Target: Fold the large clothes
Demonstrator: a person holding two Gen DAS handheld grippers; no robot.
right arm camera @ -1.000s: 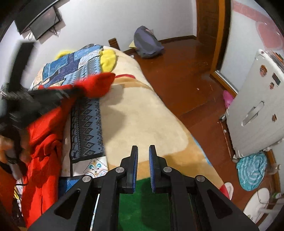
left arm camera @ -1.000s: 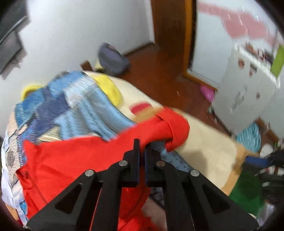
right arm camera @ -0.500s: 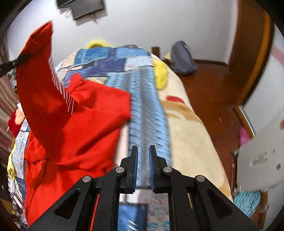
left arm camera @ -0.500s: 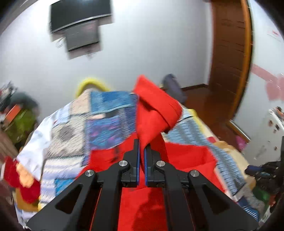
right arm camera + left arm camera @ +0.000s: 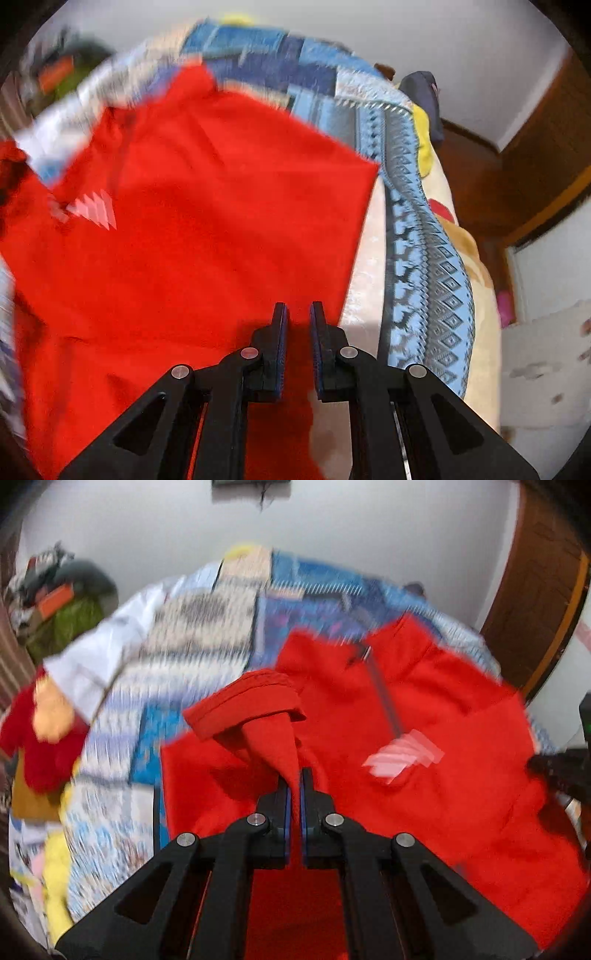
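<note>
Red garment (image 5: pixel 424 716) spread on the patchwork quilt (image 5: pixel 199 627), sleeve lifted.
Your left gripper (image 5: pixel 294 775) pinches the sleeve; right gripper (image 5: pixel 298 314), nearly closed, holds nothing visible — a hasty drop bunches it.

Bedroom interior. A bed with a blue patchwork quilt (image 5: pixel 280 55) and a cream blanket (image 5: pixel 458 258) fills the centre. A white wall (image 5: pixel 332 528) stands at the far side, a brown wooden door (image 5: pixel 543 590) at right, a red-brown wooden floor (image 5: pixel 476 173) beyond the bed.
</note>
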